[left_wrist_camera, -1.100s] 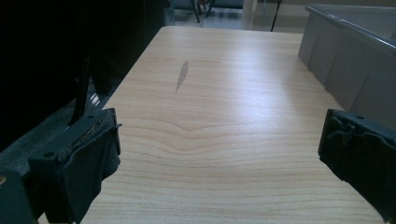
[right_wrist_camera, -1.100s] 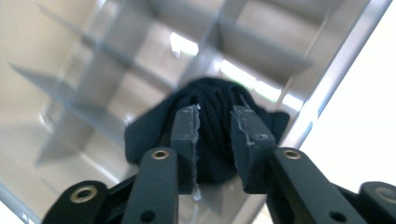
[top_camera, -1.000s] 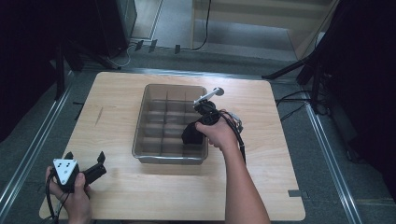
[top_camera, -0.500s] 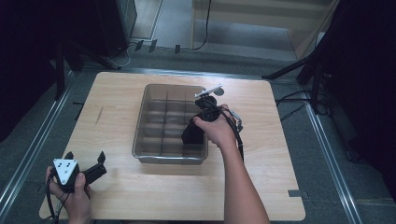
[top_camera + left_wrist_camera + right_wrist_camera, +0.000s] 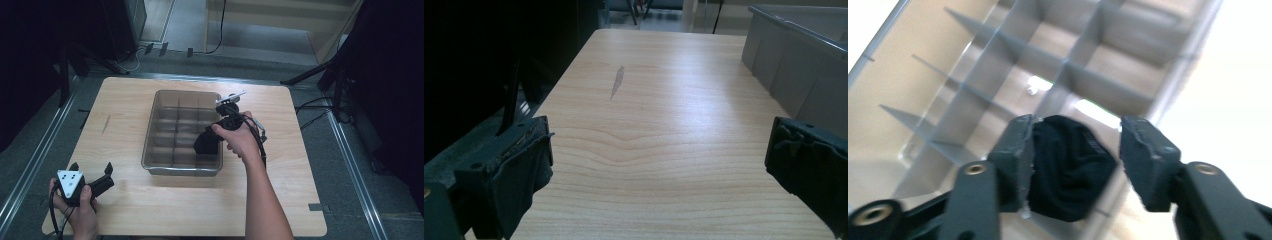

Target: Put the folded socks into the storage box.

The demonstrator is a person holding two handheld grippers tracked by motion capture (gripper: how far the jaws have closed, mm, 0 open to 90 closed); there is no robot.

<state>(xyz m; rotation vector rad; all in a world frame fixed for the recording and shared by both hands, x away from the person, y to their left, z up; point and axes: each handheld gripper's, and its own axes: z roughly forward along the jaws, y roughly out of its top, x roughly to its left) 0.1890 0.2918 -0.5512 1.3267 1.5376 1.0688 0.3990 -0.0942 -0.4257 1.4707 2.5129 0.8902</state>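
Right gripper (image 5: 1075, 150) over the divided bin with a black cloth bundle between its fingers.

The black cloth bundle (image 5: 1068, 167) sits between the right fingers (image 5: 1015, 155), touching the left one while a gap shows beside the right one, so they stand apart around it. It hangs over the near right part of the grey compartment bin (image 5: 165, 100), just above the dividers. The left gripper (image 5: 90, 182) rests at the near left corner of the wooden surface (image 5: 125, 115), fingers wide apart with nothing between them.
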